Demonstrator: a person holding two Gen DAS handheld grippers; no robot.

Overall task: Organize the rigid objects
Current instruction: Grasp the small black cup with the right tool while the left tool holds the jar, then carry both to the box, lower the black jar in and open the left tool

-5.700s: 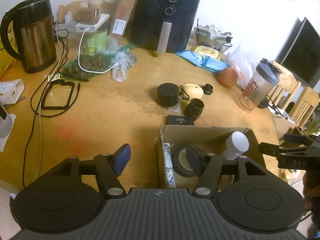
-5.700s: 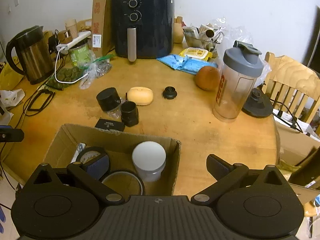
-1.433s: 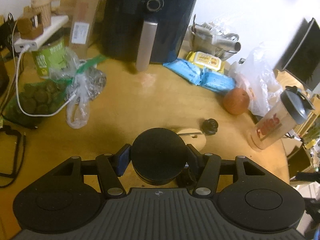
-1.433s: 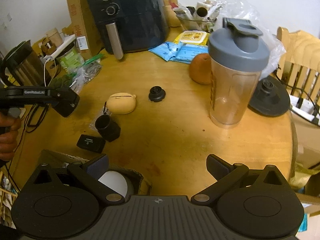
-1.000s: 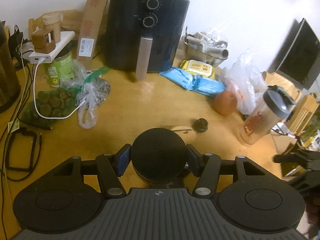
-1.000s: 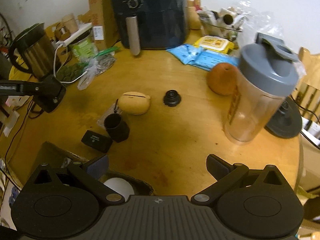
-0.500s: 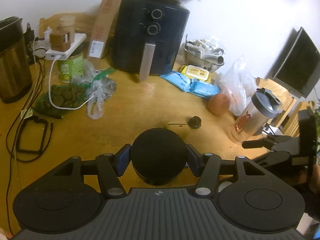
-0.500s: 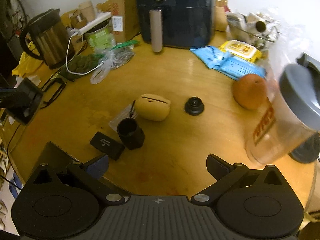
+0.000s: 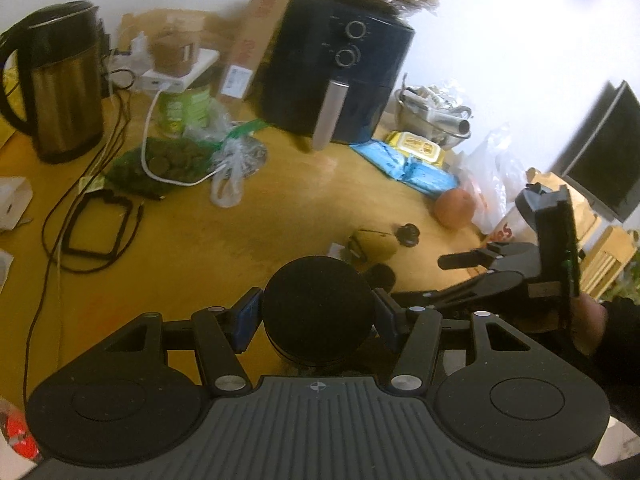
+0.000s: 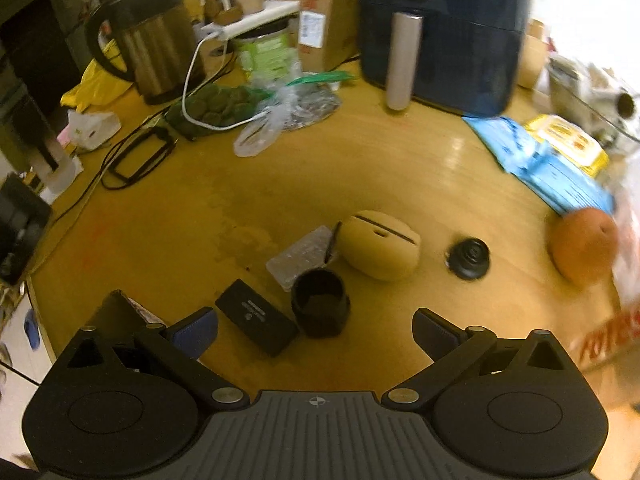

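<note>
Place: home dining table
Signs: kettle point(image 9: 66, 80) upper left, air fryer point(image 9: 340, 68) top centre, wooden chair point(image 9: 608, 256) right

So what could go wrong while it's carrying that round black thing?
The left gripper pinches the round black jar only at its curved sides, so it might slip and drop. The right gripper is open just above the small black cup and flat black box, and could knock them. The two grippers are close together in the left view, so they might bump.
</note>
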